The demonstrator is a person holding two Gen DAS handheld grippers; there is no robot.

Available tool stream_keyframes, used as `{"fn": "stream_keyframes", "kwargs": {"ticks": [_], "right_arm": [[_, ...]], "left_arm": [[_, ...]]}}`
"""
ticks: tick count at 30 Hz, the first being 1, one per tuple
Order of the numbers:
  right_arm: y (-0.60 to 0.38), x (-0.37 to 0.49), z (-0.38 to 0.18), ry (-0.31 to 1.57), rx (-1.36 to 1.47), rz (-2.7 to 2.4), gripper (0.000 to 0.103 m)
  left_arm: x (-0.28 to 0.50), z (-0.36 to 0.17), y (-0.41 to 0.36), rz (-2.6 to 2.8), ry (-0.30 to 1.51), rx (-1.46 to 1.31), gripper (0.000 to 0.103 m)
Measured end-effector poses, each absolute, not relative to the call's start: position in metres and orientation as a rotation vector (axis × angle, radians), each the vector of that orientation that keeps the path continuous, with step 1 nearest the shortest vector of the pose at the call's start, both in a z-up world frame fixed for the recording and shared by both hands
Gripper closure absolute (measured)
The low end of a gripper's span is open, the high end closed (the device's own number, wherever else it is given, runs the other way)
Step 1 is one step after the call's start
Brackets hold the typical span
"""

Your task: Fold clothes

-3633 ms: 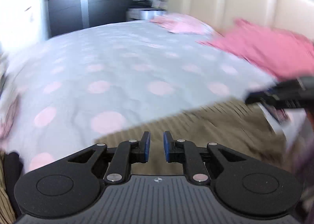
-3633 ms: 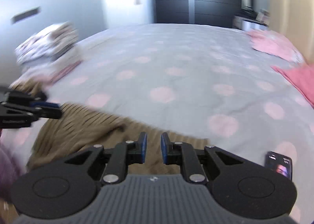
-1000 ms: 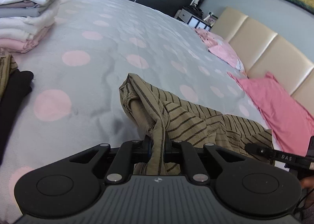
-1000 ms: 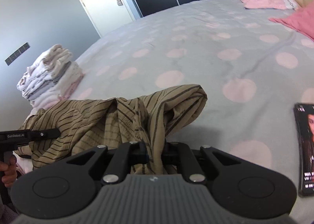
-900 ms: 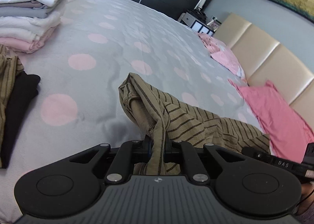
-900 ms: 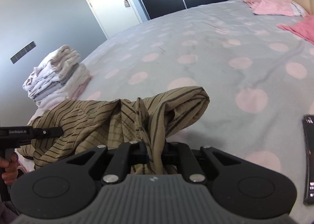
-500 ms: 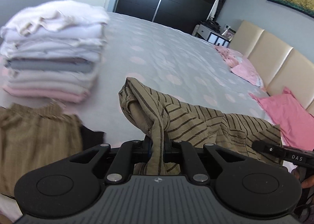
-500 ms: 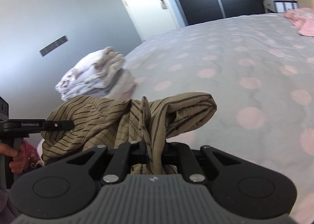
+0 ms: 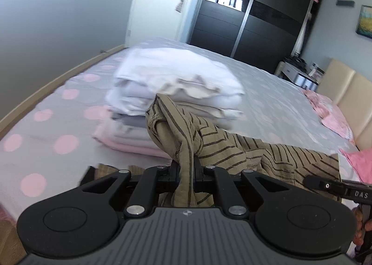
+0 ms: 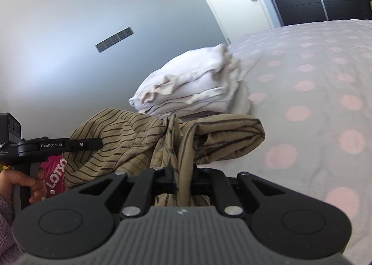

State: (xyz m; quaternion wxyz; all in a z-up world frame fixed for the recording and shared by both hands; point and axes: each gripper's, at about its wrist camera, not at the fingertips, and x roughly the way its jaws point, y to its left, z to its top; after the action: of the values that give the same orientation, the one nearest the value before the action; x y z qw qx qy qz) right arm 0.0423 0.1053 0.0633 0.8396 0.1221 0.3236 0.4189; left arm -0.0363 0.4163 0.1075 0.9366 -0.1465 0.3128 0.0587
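Left tongs (image 9: 186, 169) clamped on a bunched fold of the tan cotton garment with thin dark stripes (image 9: 232, 148); cloth rises between the fingers and loops over to the left in a rolled hem. Right tongs (image 10: 183, 174) likewise pinched shut on another gathered fold of the same garment (image 10: 130, 141) — fabric stands up between the fingers, one rolled edge sagging off to the right.

The garment hangs slung between the two tongs, held up off the grey bedspread with pale pink polka dots (image 9: 46, 125), crumpled rather than spread flat.

Behind it on the bed, a stack of folded white, grey and pink clothes (image 9: 176, 93); the stack is motion-blurred in the left wrist view, sharper in the right (image 10: 197, 83).

In the right wrist view, the left tongs show at the far left edge, a bare hand (image 10: 21, 183) on the handle — a pink bag with white lettering (image 10: 57, 177) just beside it.

Black sliding wardrobe (image 9: 251, 21) and white door (image 9: 160, 4) at the far wall; beige padded headboard (image 9: 348, 93) on the right.
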Motion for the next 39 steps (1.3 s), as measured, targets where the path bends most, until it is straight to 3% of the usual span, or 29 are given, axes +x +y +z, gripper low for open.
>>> {"fn": "stream_keyframes", "kwargs": {"ticks": [11,22,34,37,39], "right_arm": [[0.181,0.049,0.038,0.762,0.253,0.935,0.093],[0.191,0.048,0.005,0.773,0.233,0.892,0.093],[0.193,0.072,-0.072,0.96,0.246,0.806,0.091],[0.192,0.071,-0.081,0.962,0.24,0.804,0.085],[0.191,0.072,-0.079,0.958,0.237,0.802,0.073]], "left_arm": [[-0.035,0.074,0.492,0.225,0.694,-0.314,0.096],[-0.014,0.026,0.519,0.218,0.73,-0.332,0.096],[-0.009,-0.047,0.536,0.27,0.851,-0.38,0.096],[-0.006,-0.051,0.531,0.289,0.864,-0.349,0.095],[-0.005,-0.048,0.529,0.301,0.867,-0.335,0.094]]}}
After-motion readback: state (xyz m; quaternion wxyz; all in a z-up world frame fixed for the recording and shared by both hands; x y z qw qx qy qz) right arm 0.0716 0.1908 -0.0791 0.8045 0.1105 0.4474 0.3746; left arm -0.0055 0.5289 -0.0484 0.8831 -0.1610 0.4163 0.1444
